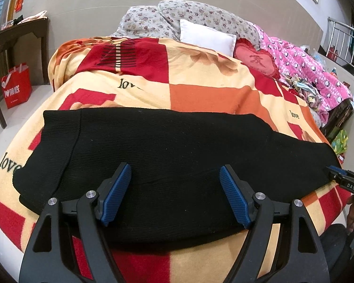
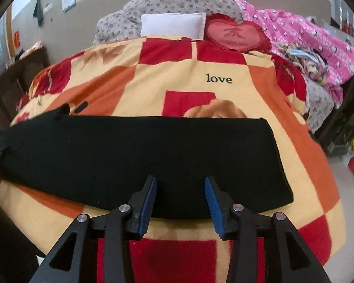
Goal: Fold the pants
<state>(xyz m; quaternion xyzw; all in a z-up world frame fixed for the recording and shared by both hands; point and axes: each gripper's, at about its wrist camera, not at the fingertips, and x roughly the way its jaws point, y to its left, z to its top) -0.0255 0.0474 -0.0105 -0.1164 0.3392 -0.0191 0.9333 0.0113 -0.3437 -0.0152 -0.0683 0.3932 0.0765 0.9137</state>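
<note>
Black knitted pants lie stretched sideways across the near part of the bed, on a fleece blanket checked in red, orange and cream with the word "love" printed here and there. They look already doubled leg over leg, judging by the single long band they make, with the wider ribbed waist end toward the left and the narrow cuff end squared off at the right. The knit is thick and matte, lying flat with only a soft ridge along the near edge and a seam line curving down near the waist. Both tools hover low over the near edge of the cloth, each angled downward, probably so that each can take a hem or a fold line. The left tongs stand spread wide above the middle of the garment, blue pads apart, with only cloth beneath them and nothing pinched. The right tongs are parted too, more narrowly, over the near edge toward the cuff end, and grip nothing; their tip also shows at the far right of the left camera's view. I judge the next fold, cuff toward waist, has not begun. At the head of the bed sit a white pillow, a red heart-shaped cushion and a pink patterned quilt, well clear of the work.
</note>
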